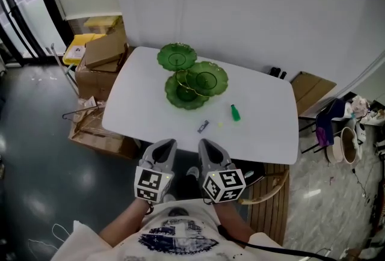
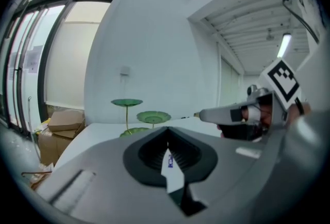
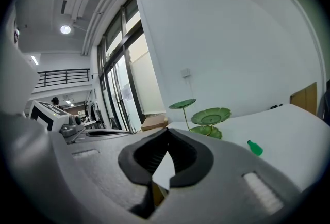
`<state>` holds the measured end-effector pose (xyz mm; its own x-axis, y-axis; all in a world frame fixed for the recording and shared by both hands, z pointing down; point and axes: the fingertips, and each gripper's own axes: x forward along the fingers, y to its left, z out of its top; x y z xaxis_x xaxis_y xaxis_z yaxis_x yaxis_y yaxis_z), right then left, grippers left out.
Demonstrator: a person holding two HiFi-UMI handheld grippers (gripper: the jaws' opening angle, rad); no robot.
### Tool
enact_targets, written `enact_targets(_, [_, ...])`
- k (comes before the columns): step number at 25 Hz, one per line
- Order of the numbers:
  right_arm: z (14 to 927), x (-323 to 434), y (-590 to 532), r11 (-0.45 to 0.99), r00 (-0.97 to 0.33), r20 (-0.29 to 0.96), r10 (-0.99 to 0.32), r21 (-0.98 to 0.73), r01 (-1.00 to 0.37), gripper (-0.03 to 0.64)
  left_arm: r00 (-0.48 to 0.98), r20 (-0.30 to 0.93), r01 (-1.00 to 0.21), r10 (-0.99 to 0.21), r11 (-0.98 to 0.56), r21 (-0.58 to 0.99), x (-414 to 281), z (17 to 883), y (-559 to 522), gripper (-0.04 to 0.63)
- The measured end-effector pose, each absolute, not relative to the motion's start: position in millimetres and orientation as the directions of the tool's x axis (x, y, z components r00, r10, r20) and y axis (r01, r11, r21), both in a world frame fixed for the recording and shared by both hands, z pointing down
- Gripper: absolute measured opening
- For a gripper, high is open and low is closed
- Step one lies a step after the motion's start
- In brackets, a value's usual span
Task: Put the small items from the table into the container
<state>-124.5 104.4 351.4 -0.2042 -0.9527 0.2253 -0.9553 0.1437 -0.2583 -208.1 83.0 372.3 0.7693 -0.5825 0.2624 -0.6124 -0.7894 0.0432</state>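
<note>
A green three-tier leaf-shaped dish stand rises at the far middle of the white table. A small green bottle lies to its right, a small blue-and-white packet lies nearer me, and a tiny yellowish bit sits between them. My left gripper and right gripper hover side by side at the table's near edge, both shut and empty. The stand and packet show in the left gripper view; the stand and bottle show in the right gripper view.
Cardboard boxes and a yellow item are stacked left of the table. A wooden chair stands at the near right edge. Bags and a pot clutter the floor at right. A white wall runs behind the table.
</note>
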Motion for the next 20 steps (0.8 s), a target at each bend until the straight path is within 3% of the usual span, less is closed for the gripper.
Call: enact_targets(20, [370,107,-27,0.003,-0.079,0.256,-0.963,-0.285,-0.959,-0.002,0.819,0.338,-0.502,-0.464,-0.864,0.029,17,393,-55,-0.009])
